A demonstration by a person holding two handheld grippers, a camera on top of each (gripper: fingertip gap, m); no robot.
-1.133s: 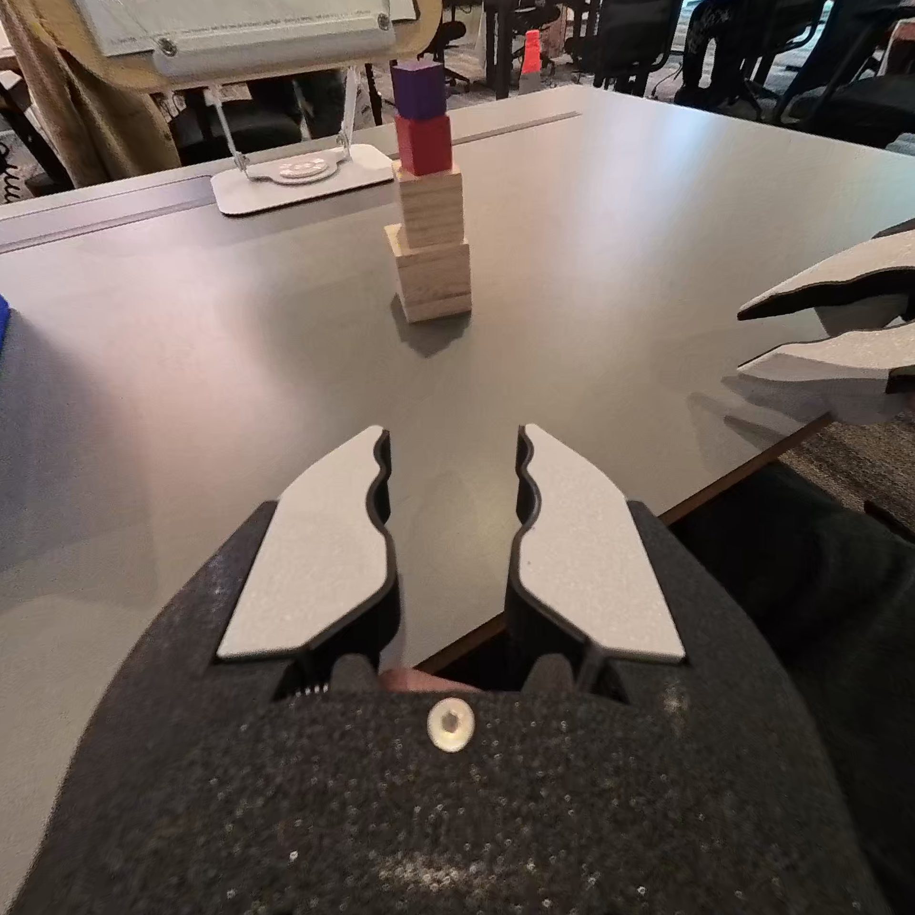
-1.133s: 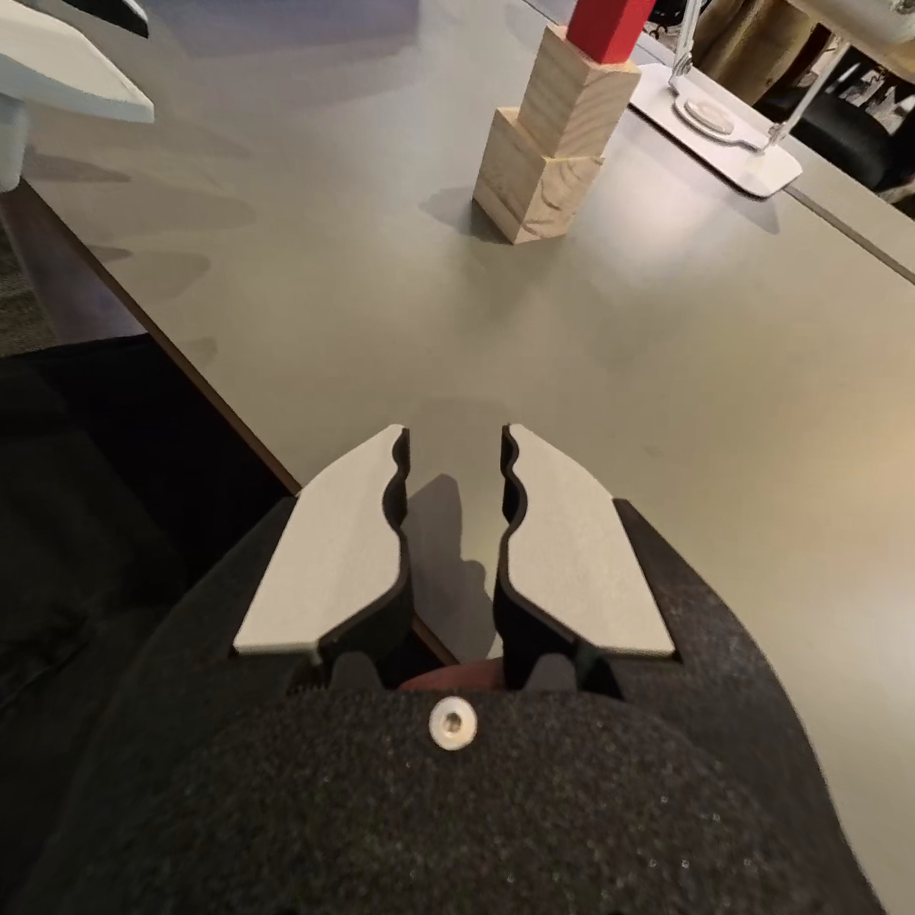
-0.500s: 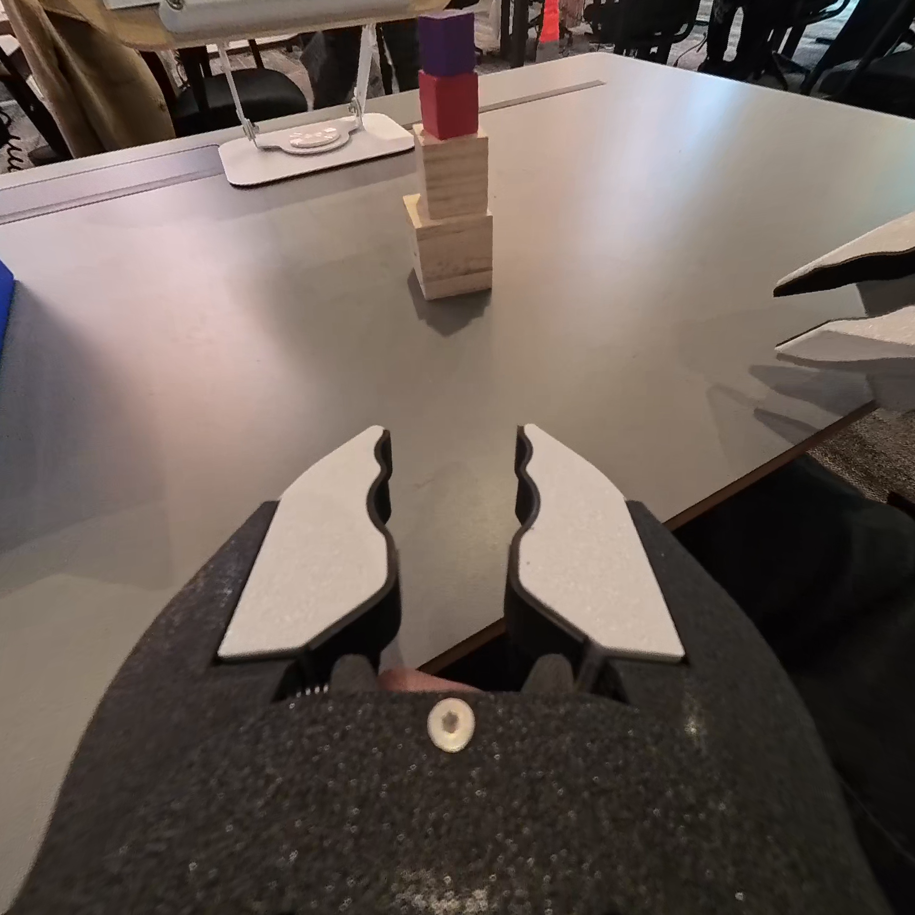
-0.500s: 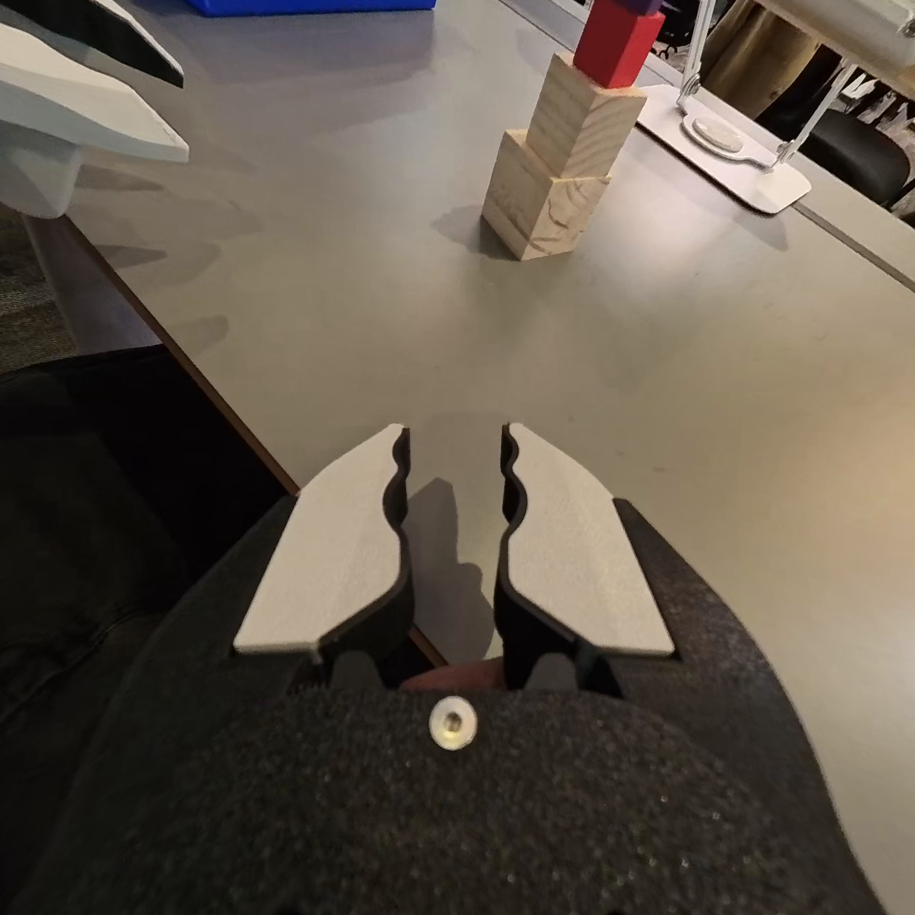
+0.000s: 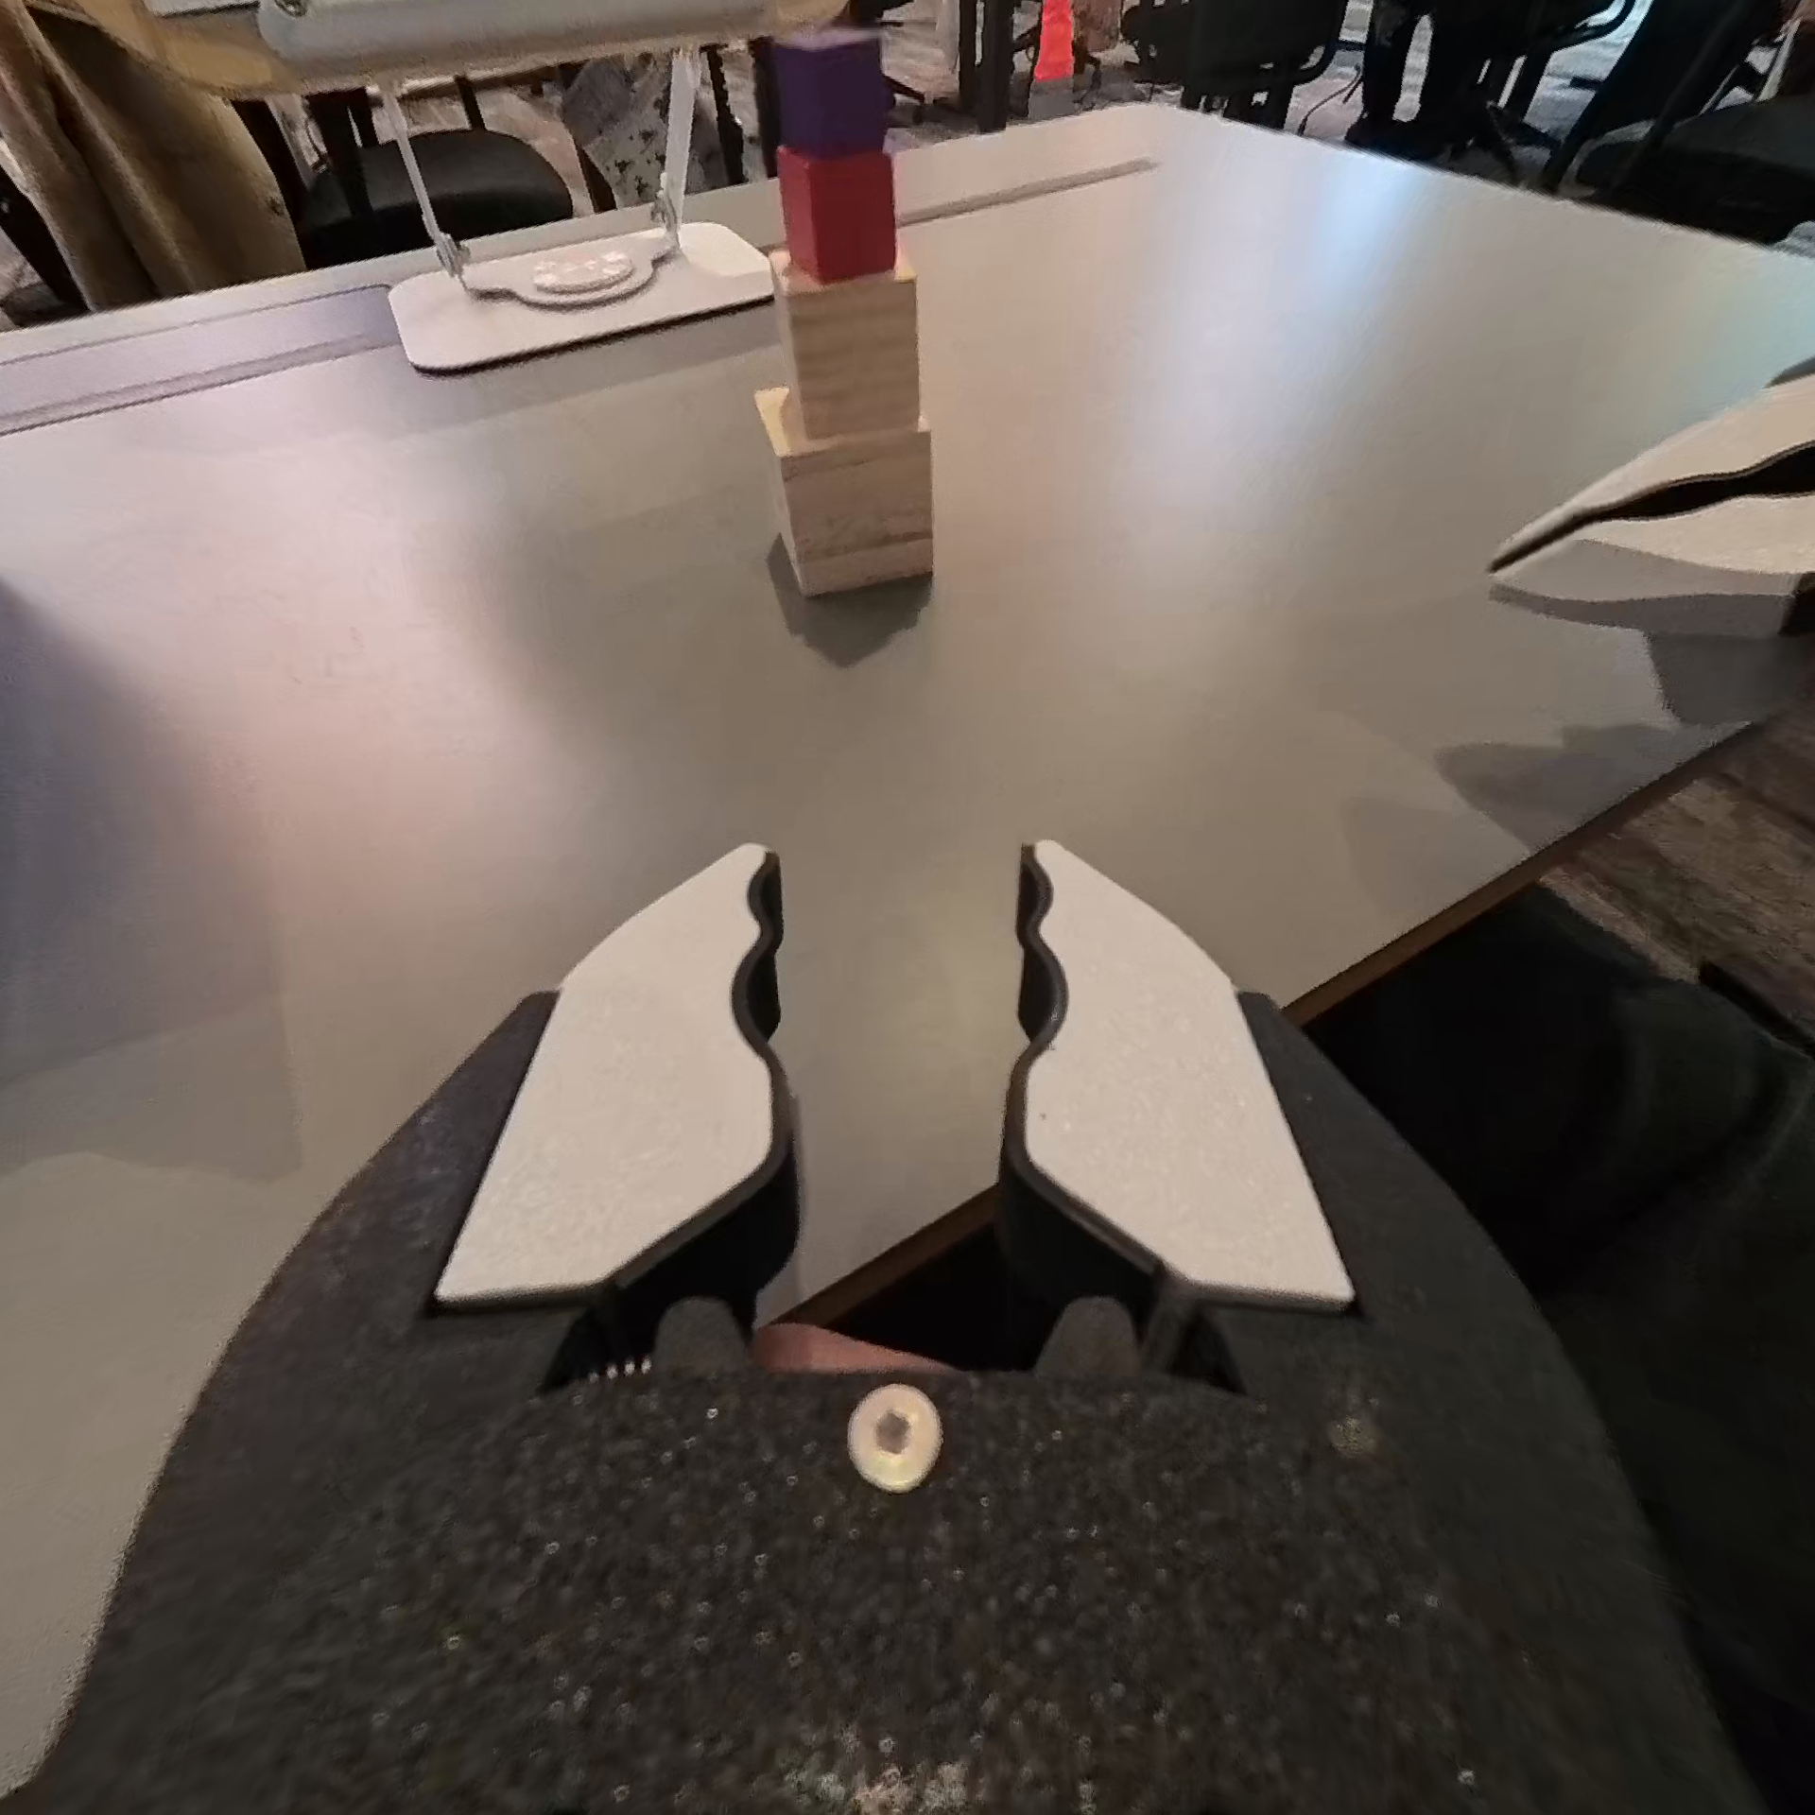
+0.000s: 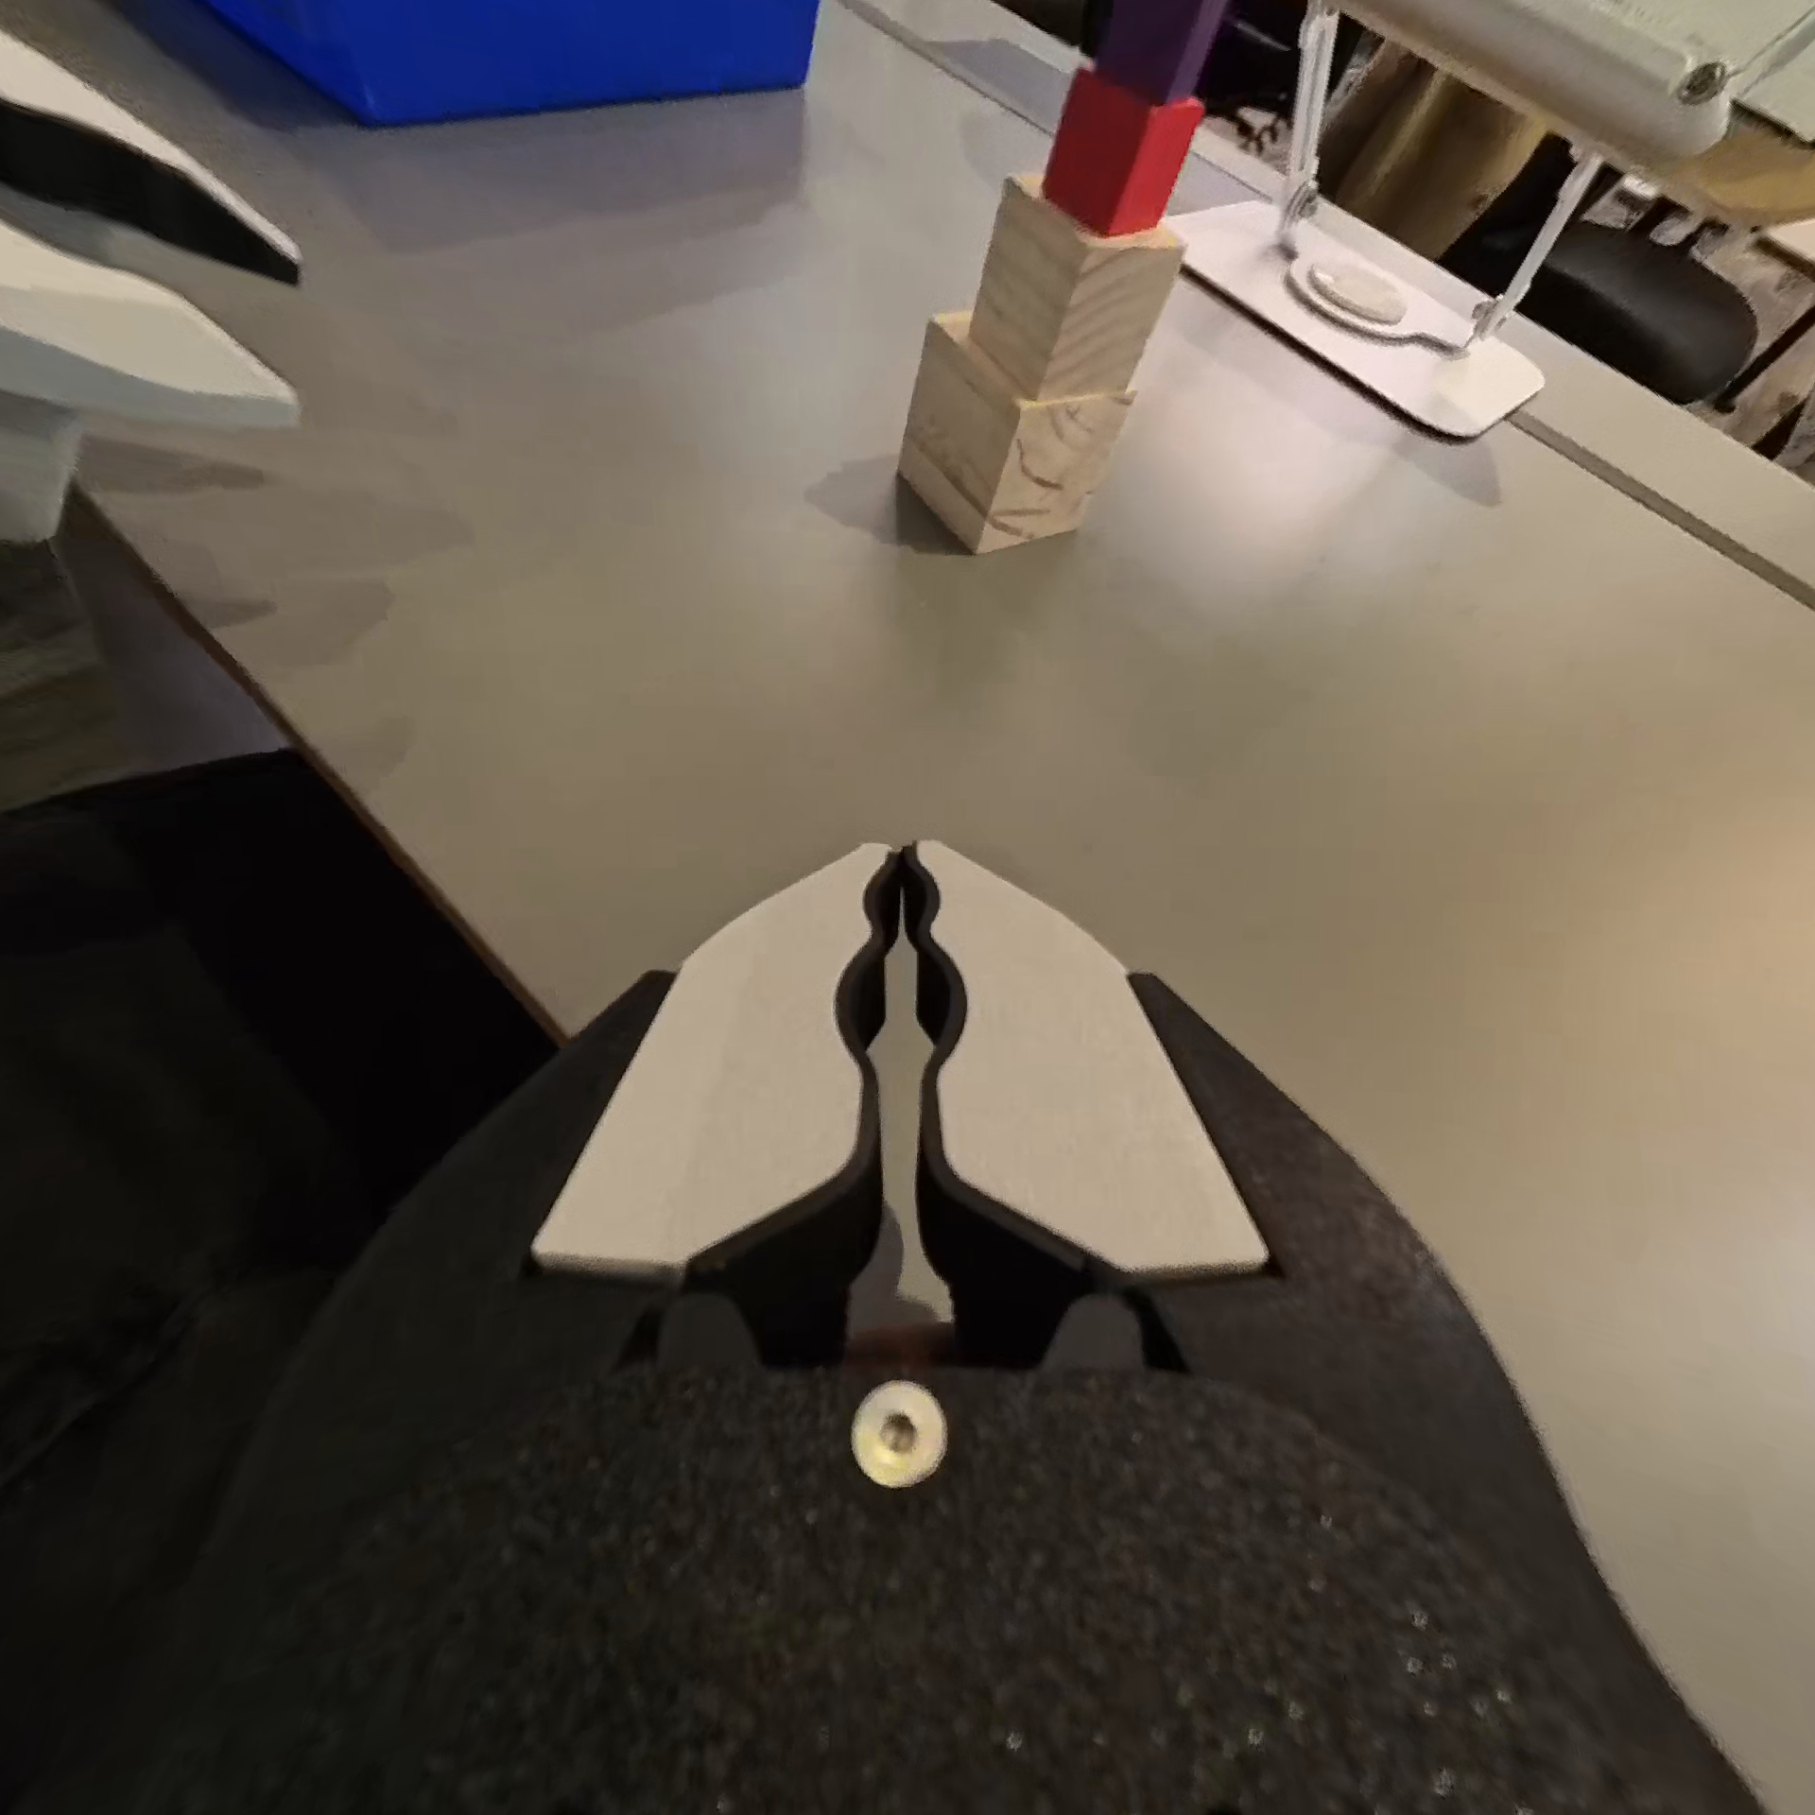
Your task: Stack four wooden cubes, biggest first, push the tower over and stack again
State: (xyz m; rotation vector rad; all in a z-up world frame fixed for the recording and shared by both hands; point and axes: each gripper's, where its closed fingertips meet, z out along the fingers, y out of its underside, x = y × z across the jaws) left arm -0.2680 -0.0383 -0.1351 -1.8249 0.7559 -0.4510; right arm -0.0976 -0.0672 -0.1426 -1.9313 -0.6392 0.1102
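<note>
The four-cube tower (image 6: 1061,324) is standing complete on the table (image 6: 1277,786), well ahead of the empty right gripper (image 6: 902,852), whose jaws are pressing together; the left gripper (image 5: 899,864) is gaping narrowly, empty. Toppling likely comes next, needing a sideways shove.

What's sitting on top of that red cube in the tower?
A purple cube sits on the red cube, topping the tower. Nothing shows above it in the left wrist view; the right wrist view crops its top.
</note>
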